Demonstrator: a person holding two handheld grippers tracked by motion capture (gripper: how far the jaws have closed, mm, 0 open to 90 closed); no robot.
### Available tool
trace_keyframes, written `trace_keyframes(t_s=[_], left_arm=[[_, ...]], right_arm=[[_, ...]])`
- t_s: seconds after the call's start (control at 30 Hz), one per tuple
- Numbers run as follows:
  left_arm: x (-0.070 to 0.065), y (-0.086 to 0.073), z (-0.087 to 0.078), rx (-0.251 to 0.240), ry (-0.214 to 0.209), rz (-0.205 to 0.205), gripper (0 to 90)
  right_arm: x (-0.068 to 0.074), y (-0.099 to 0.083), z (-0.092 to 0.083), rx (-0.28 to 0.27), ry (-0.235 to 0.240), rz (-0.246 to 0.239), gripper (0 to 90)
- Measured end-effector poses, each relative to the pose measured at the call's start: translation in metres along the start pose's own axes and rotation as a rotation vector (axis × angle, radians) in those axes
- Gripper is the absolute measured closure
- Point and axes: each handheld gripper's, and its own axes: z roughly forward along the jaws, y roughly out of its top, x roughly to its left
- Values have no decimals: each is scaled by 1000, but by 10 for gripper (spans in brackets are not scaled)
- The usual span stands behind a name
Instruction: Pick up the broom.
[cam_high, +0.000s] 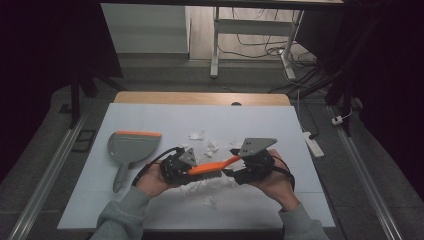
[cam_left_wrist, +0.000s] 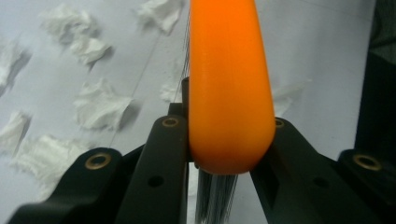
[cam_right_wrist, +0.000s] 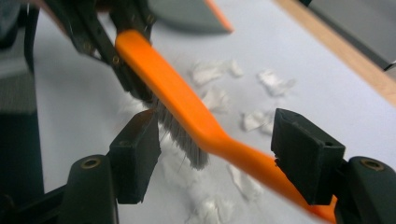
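Brush bristles partly hidden; it lies left-right, head clamped in left gripper, right gripper jaws apart around handle.

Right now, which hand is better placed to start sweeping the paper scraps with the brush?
Left. The left tool is shut on the brush, while the right tool stands open around its handle, not gripping. Paper scraps lie just beyond.

Dim room, grey floor, white desk frame behind
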Motion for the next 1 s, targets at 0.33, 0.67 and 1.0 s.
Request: trace_keyframes(t_s=[0.33,0.67,1.0], left_arm=[[-14,8,13,33,2,111,799],[-16,7,12,22,6,140,800],[-10,-1,2,-101,126,92,630]], right_arm=[[3,-6,26,179,99,-56,427],[7,-15,40,269,149,-124,631],[10,-13,31,220,98,-167,684]])
